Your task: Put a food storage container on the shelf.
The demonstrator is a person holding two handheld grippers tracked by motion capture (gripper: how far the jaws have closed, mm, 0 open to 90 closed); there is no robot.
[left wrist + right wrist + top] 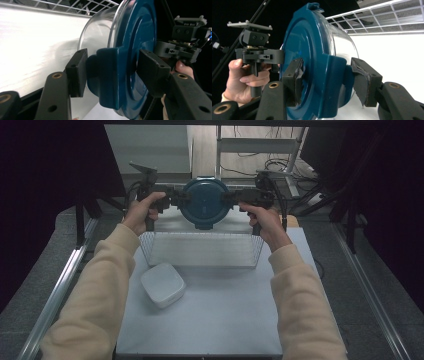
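Note:
A round clear container with a dark blue lid (203,202) hangs on its side above the wire basket (146,246), lid facing the person. My left gripper (182,200) grips its left edge and my right gripper (227,198) its right edge. In the left gripper view my left gripper (113,70) is shut across a blue lid clasp (107,75), one pad on the clasp, the other on the lid face. The right gripper view has my right gripper (329,80) shut the same way on the opposite clasp (334,82). The clear body (97,32) points away toward the basket.
A white rounded square box (163,284) lies on the table in front of the basket's left corner. The basket's wire rim (387,15) runs behind the container. Metal rails (65,280) flank the table. A frame and cables stand beyond the far edge.

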